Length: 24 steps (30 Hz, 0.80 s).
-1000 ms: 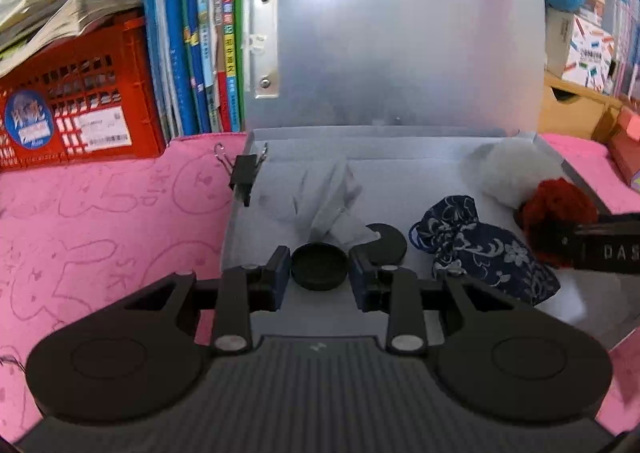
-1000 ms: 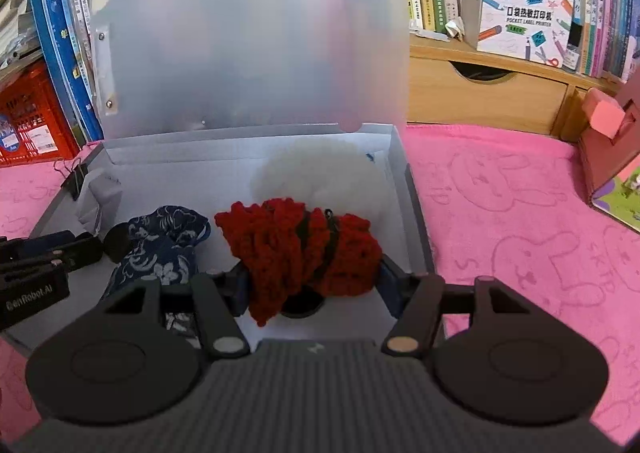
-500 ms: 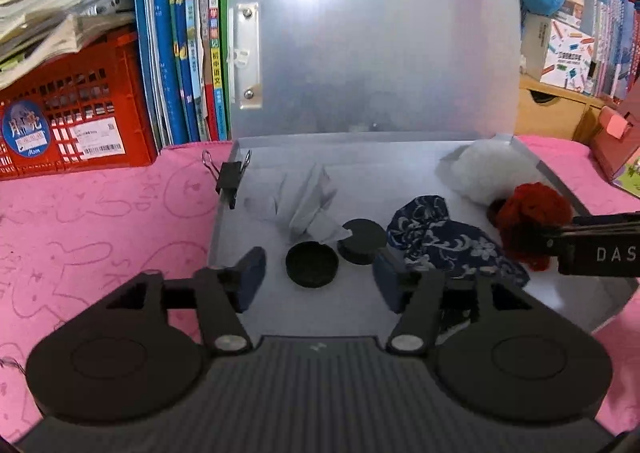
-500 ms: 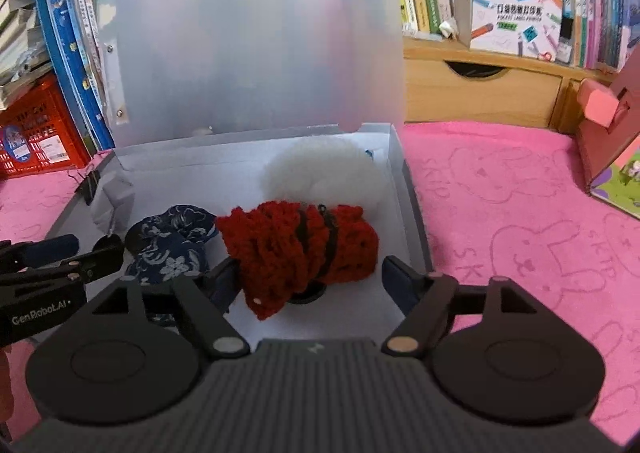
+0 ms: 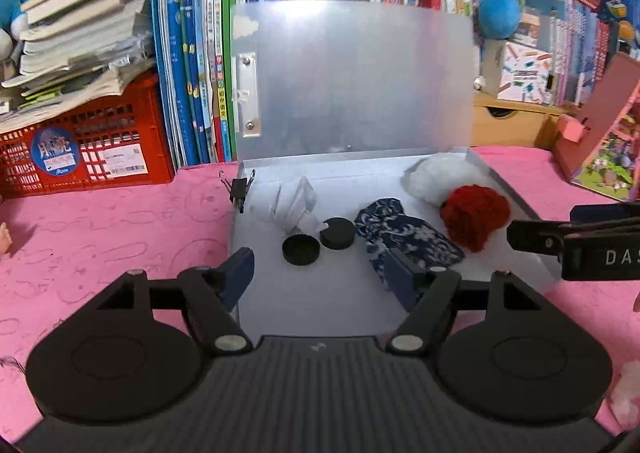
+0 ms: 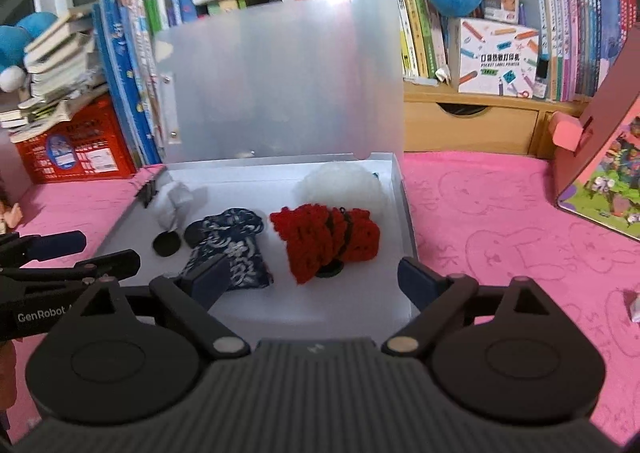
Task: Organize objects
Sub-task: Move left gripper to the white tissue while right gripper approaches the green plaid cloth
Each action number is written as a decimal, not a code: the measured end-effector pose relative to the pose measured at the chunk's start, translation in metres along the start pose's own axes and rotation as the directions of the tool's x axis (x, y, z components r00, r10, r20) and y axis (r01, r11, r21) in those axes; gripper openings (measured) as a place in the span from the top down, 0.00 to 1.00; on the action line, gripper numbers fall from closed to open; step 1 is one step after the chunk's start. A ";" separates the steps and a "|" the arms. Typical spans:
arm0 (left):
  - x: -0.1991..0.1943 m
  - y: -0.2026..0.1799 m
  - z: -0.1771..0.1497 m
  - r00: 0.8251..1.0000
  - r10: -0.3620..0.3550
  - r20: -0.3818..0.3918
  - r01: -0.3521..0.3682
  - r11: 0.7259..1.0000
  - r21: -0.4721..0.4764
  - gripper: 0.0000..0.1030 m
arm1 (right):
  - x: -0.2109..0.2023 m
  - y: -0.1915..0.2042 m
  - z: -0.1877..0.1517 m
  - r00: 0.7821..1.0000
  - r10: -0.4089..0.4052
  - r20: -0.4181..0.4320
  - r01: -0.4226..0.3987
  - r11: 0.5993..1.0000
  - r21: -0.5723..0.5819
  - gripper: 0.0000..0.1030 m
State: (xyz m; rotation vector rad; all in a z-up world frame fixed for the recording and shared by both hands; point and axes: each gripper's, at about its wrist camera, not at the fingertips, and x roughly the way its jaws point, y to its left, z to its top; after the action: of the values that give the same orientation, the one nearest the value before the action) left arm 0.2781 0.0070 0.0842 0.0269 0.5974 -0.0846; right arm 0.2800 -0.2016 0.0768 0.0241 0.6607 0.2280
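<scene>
An open grey plastic box [image 5: 320, 305] with its lid raised lies on the pink cloth. Inside it are a black round cap [image 5: 301, 250], a second black disc [image 5: 338, 233], a blue floral pouch [image 5: 404, 241], a red knitted piece [image 5: 474, 215], a white fluffy ball [image 5: 436, 177] and crumpled clear plastic [image 5: 298, 201]. My left gripper [image 5: 318, 273] hovers just short of the cap, its jaws opening with nothing between them. My right gripper [image 6: 310, 277] hangs back from the red knitted piece [image 6: 328, 241], its jaws opening wide and holding nothing.
A binder clip [image 5: 239, 189] sits on the box's left wall. Behind stand a red crate [image 5: 80, 149], upright books [image 5: 192, 73] and a wooden drawer unit [image 6: 468, 125]. A pink cardboard house [image 6: 600, 173] leans at the right. A small white item [image 6: 634, 305] lies on the cloth.
The left gripper let go of the black cap and the right let go of the red knitted piece. Both opened and drew back and up from the box.
</scene>
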 end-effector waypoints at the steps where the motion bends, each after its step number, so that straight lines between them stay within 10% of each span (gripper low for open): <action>1: -0.007 0.000 -0.002 1.000 -0.004 0.004 0.004 1.000 0.002 0.25 | -0.007 0.001 -0.003 1.000 0.001 0.009 -0.001 1.000 -0.003 0.07; 24: -0.110 -0.005 -0.091 0.996 -0.079 0.039 0.079 0.997 0.012 0.25 | -0.110 0.027 -0.100 0.993 0.037 0.113 -0.018 0.987 -0.159 0.03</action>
State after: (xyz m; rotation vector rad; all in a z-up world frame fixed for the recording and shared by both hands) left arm 0.1360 0.0143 0.0705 0.0118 0.5583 -0.1649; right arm 0.1288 -0.2042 0.0671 -0.1053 0.5259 0.3029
